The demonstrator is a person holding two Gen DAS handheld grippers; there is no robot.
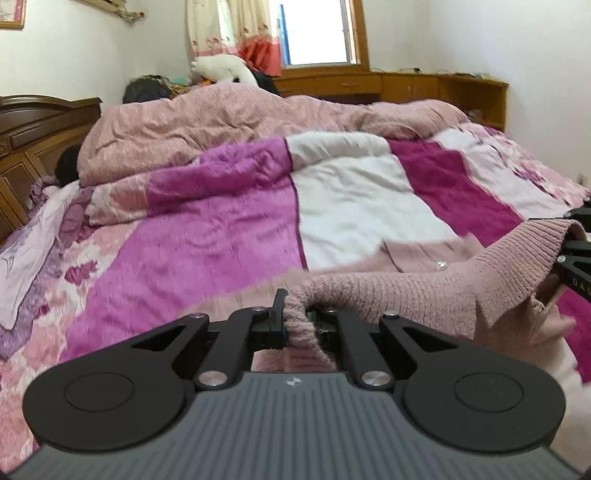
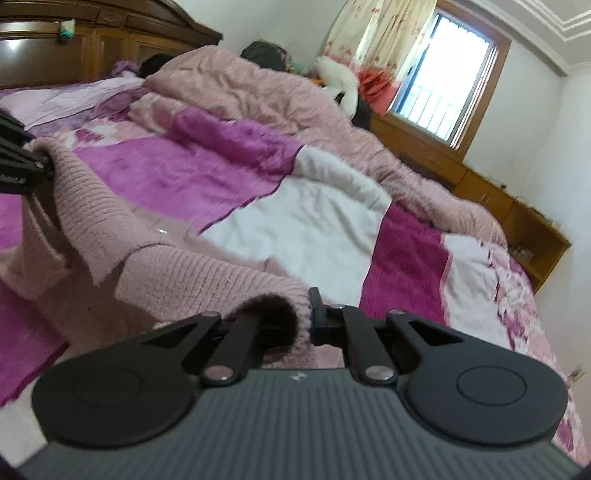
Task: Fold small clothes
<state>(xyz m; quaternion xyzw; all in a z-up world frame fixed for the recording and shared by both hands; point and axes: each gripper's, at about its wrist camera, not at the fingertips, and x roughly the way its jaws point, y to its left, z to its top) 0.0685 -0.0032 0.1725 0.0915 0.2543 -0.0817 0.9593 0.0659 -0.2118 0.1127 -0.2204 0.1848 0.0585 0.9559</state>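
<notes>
Left wrist view showing the left tool (image 1: 286,325) pinching tight on a bunched edge of the pink knit sweater (image 1: 406,291), jaws nearly together with the wool squeezed between them. Right wrist view showing the right tool (image 2: 304,321) likewise clamping a ribbed, tube-like opening of the same garment, probably a cuff or a shoulder edge, though not telling which. Each tool also appearing at the edge of the other's view, gripping its own end.

Holding the sweater at two well-separated points, so stretching it between the tools and lifting its near part above the bed (image 1: 207,236) while the far part is trailing on the blanket. Likely doing this to spread the knit flat and square before laying it down for a fold. A small shiny button (image 1: 440,264) glinting near the middle, suggesting the front is facing up.

Resting beyond the garment: a plush blanket in magenta, white and floral pink, a rumpled pink quilt (image 1: 229,114) heaped behind, a white stuffed toy (image 1: 221,68) by the window (image 1: 317,33), and wooden cabinets along the wall.

Reading little: partial white letters on the side of each tool seen in the other's view, too cropped to spell out; a small pale logo on each grey tool body, not legible.
</notes>
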